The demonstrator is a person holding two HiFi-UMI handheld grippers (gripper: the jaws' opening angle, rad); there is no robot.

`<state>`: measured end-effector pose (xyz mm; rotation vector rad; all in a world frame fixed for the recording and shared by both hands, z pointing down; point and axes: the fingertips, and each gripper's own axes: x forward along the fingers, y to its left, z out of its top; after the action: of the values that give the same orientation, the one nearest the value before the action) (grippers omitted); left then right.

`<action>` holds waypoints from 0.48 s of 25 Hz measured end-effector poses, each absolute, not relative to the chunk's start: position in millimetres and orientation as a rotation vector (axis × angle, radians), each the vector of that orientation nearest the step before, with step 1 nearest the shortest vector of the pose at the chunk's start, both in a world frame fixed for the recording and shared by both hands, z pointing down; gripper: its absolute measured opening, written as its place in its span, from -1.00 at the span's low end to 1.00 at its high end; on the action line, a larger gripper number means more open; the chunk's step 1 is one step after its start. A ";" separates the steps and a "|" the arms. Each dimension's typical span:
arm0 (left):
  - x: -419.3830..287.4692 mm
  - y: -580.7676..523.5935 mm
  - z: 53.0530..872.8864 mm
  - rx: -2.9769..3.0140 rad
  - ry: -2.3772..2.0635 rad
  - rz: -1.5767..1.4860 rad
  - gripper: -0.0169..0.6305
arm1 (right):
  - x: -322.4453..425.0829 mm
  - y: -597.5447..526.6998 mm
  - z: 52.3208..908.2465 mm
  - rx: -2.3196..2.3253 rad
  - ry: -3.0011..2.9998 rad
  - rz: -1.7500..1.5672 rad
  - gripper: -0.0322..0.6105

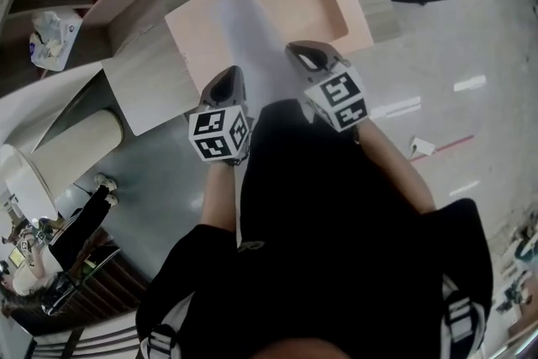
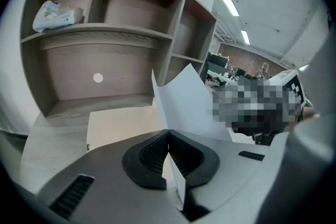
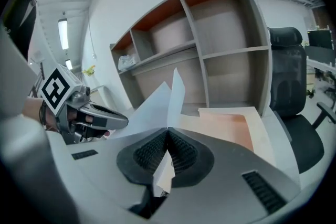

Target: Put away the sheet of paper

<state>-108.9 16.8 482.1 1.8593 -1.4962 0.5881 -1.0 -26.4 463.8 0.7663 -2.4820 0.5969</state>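
By the shelf [image 2: 105,34], over the table [image 1: 143,88] and its pink tray [image 1: 193,36], the paper [image 1: 252,38] is up in the air. The left tongs [image 2: 168,136] and right tongs [image 3: 168,134] are both pinched tight on its near edge. I think it is being carried. Next it needs to go down flat into the tray, then be let go. There is one shelf, one table, one tray, one paper and two tongs.
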 end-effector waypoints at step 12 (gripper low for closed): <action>-142.3 -25.0 531.1 1.993 -1.245 0.689 -0.81 | -18.4 -38.9 509.0 0.982 -2.277 0.742 -0.84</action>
<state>-142.3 -25.0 531.1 1.9926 -1.2451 0.6888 -18.4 -38.9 509.0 0.9824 -2.2773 0.7415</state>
